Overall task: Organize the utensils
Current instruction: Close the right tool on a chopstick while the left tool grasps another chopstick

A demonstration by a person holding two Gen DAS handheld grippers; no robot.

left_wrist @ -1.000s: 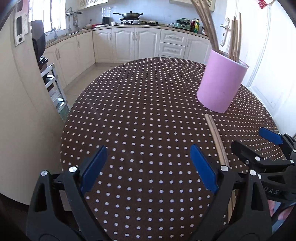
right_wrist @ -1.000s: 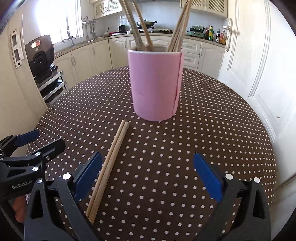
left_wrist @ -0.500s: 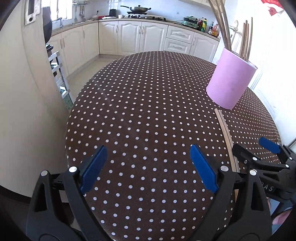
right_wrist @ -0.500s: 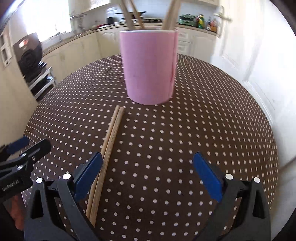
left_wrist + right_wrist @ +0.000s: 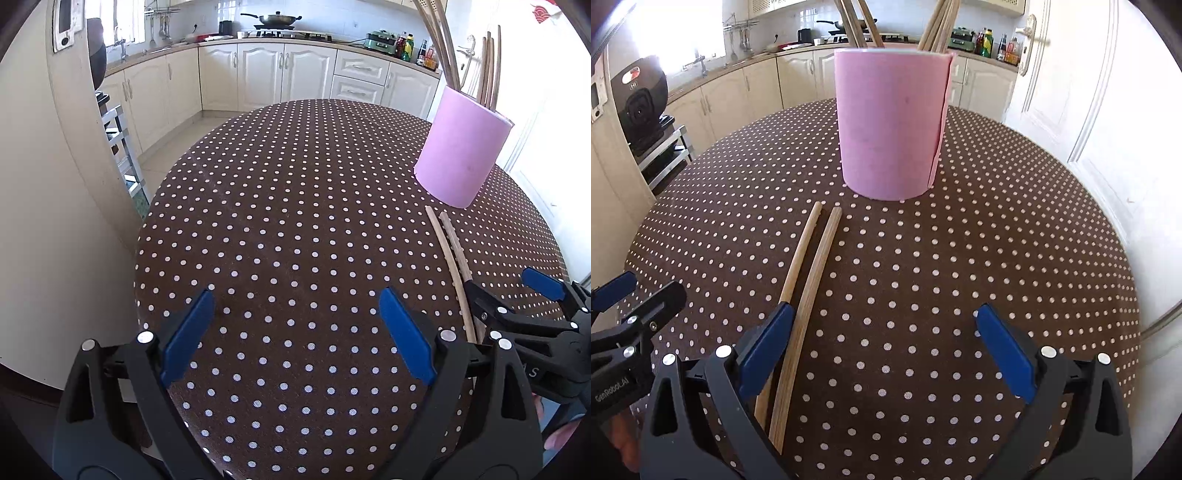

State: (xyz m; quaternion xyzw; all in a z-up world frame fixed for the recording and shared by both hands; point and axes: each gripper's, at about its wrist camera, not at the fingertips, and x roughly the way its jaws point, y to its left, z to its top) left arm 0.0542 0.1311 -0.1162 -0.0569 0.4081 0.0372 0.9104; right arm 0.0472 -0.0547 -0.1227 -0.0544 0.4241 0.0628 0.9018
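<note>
Two loose chopsticks (image 5: 809,291) counted on the brown polka-dot tablecloth (image 5: 979,258), lying side by side, far tips slightly apart and just short of the base of one pink holder (image 5: 892,125). Holder upright on the far right part of the table. Further chopsticks (image 5: 487,66) standing inside the holder; at least six seen, exact count not possible as tops run out of view.

Two grippers counted. Left gripper (image 5: 295,332) spread wide, nothing between its blue pads (image 5: 186,338), hovering over bare cloth to the left of the loose pair. Right gripper (image 5: 884,349) likewise spread wide and empty; its left pad (image 5: 764,350) overlapping the near part of the loose pair in the right wrist view, contact not determinable.

Compared with half a second ago: loose pair's far tips previously pressed together, now parted with a visible gap. Holder farther from the right wrist camera than before, its rim now fully in view. Left wrist view shifted a little; right gripper now overlapping the pair in that view.

Writing: "GenRobot.AI" legible on the left gripper's body (image 5: 613,387) in the right wrist view; only a letter "S" visible on the right gripper's body (image 5: 532,371) in the left wrist view. Bottle labels on the counter (image 5: 406,46) too small to read.
</note>
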